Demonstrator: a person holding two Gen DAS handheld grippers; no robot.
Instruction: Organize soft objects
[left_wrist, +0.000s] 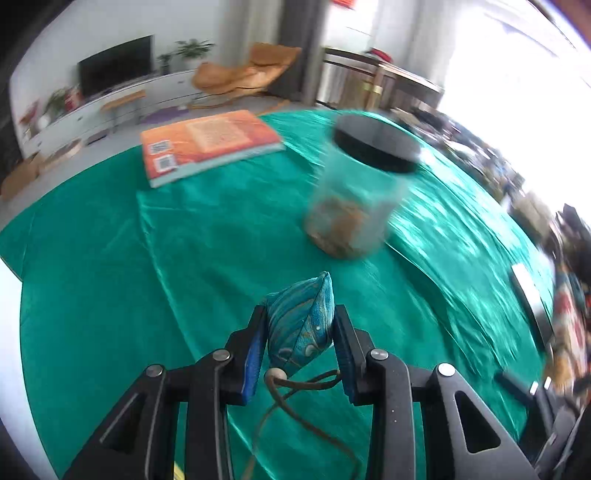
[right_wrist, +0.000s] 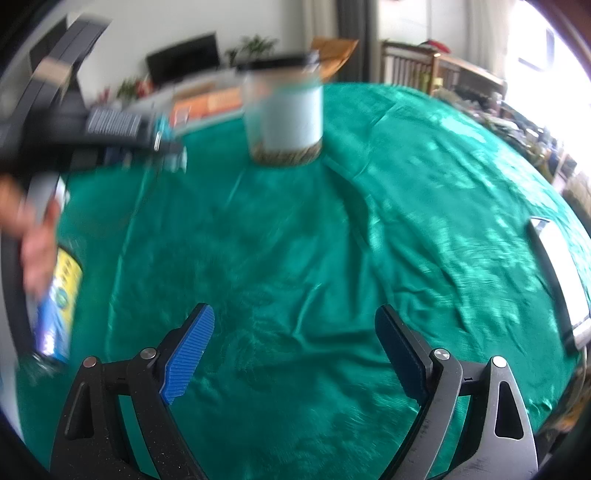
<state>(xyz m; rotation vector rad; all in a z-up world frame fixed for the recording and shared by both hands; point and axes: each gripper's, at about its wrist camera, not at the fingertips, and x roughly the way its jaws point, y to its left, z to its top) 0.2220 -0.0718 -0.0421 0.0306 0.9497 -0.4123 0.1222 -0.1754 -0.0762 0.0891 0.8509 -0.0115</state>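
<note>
Black claw (right_wrist: 294, 334) frames — ribbed blue pads (right_wrist: 190, 345), silver screws.

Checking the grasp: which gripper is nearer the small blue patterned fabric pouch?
Left. The left gripper clamps the blue patterned fabric pouch; the right gripper hangs open over bare cloth.

Daylight floods in from the right and blows out there; both fisheye views are motion-blurred and bend at the edges.

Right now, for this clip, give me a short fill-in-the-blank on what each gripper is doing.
1. The left gripper is shut on a blue fabric ____.
2. The right gripper is ____ and holds nothing.
3. The jar has a ____ lid.
4. The book lies on a ____ cloth.

Missing words: pouch; open; black; green
</note>
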